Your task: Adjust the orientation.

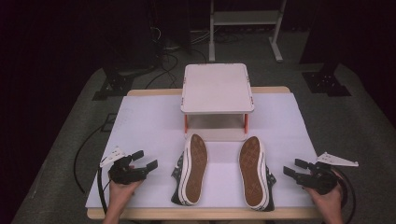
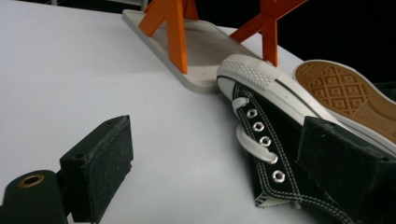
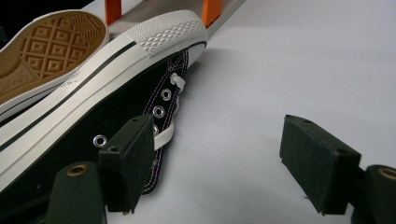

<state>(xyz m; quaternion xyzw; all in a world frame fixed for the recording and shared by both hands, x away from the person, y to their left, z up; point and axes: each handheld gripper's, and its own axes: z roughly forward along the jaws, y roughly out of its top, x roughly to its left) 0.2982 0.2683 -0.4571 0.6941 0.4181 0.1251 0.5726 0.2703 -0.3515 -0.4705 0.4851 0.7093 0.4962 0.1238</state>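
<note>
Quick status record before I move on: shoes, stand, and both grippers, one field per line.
left shoe: tipped on its side, sole showing, toe toward the stand
right shoe: tipped on its side, sole showing, toe toward the stand
stand: white top, orange legs, behind the shoes
left gripper: open, empty, left of the left shoe
right gripper: open, empty, right of the right shoe
table: white sheet on top

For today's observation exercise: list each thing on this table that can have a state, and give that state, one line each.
Left shoe: on its side, sole showing, unheld.
Right shoe: on its side, sole showing, unheld.
Small stand: upright, nothing on top.
Left hand-held gripper: open, holding nothing, beside the left shoe.
Right hand-held gripper: open, holding nothing, beside the right shoe.
</note>
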